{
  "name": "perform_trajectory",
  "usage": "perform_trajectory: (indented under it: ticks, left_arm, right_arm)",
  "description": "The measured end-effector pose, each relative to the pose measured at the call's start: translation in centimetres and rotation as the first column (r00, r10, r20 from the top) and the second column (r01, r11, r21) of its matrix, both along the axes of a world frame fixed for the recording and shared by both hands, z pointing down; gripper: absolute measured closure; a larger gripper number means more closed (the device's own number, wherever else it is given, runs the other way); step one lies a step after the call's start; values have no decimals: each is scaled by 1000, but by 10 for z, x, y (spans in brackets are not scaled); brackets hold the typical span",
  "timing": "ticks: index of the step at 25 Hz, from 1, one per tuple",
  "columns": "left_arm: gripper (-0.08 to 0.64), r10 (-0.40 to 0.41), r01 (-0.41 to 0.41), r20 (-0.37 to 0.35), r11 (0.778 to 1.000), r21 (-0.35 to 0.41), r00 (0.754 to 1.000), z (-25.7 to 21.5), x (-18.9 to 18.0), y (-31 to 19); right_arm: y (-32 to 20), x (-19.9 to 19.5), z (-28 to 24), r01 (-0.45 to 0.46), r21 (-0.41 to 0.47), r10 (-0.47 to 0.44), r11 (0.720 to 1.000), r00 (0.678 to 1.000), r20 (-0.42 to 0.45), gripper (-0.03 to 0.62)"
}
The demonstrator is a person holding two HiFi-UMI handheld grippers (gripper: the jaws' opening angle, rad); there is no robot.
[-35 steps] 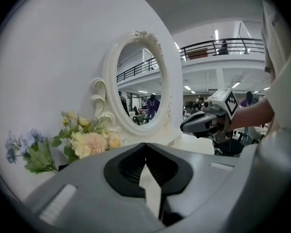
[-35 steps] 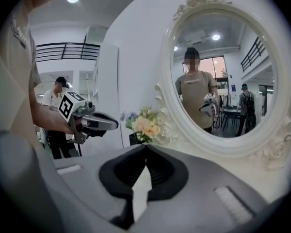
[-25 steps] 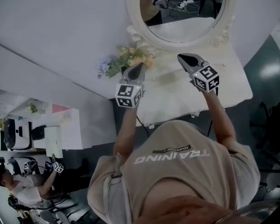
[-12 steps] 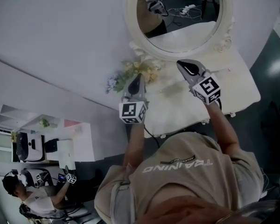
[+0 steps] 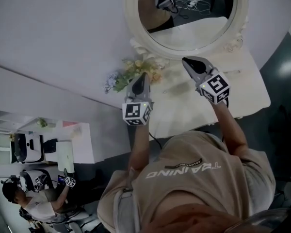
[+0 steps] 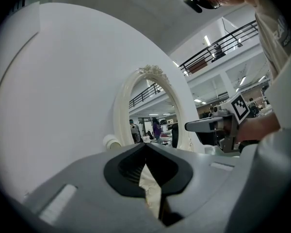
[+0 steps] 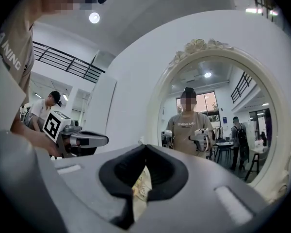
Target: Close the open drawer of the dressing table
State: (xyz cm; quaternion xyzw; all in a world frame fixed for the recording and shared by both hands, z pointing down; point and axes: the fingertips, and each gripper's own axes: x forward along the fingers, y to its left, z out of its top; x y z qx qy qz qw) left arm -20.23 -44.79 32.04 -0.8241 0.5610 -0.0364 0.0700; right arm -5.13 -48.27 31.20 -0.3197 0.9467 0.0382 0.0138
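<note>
**A:** White all over: white wall (image 5: 63, 33), white oval mirror (image 5: 184, 18), white dressing table (image 5: 247, 89) below it. Both tools hang above the tabletop, side by side and well apart from each other.

**B:** And the jaws? The left gripper (image 5: 144, 75) has its tips pressed together with nothing pinched. Only a sliver of cream surface shows through the gap lower down.

**A:** Same on the right gripper (image 5: 189, 62): jaws together, nothing between them. It points toward the foot of the mirror, while the left one sits just beside the flowers (image 5: 128, 75) at the back of the table.

**B:** So where's the drawer?

**A:** That's the catch. It belongs in the front of the table, and from the head view the person's beige shirt (image 5: 194, 178) covers that front edge. I can't make out the drawer itself, or how far out it stands.

**B:** Progress, then?

**A:** Early, I'd say. Neither gripper touches the table or anything on its front. Both are up over the top, not down at drawer height. The whole job looks to be ahead: drop down to the front, set a gripper against the drawer face, and push it home.
</note>
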Motion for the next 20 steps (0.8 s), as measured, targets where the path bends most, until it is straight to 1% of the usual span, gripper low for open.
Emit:
perform_trajectory:
  ticks: [2, 6, 10, 13, 15, 17, 20]
  left_arm:
    - [554, -5, 5, -5, 1000, 0, 1000, 3, 2, -7]
    - [554, -19, 20, -39, 1000, 6, 999, 7, 12, -20]
    - [554, -11, 11, -2, 1000, -19, 1000, 22, 25, -24]
    - [554, -27, 25, -27, 998, -53, 999, 32, 26, -28]
    - [554, -37, 36, -19, 997, -62, 999, 36, 28, -26]
    - [554, -46, 46, -5, 998, -51, 999, 39, 31, -28]
    - [554, -58, 57, -8, 998, -22, 998, 41, 37, -44]
  right_arm:
    - [-5, -1, 5, 11, 2, -11, 1000, 1000, -13, 594]
    - [-10, -1, 22, 24, -19, -24, 1000, 999, -22, 594]
    - [-17, 6, 34, 16, -31, -18, 999, 999, -35, 594]
    - [-24, 13, 42, 17, -51, -19, 999, 999, -31, 594]
    - [-22, 15, 49, 28, -60, -30, 998, 999, -32, 594]
    - [-26, 19, 55, 35, -52, -37, 998, 998, -41, 594]
    - [-48, 29, 67, 34, -38, -36, 999, 998, -53, 594]
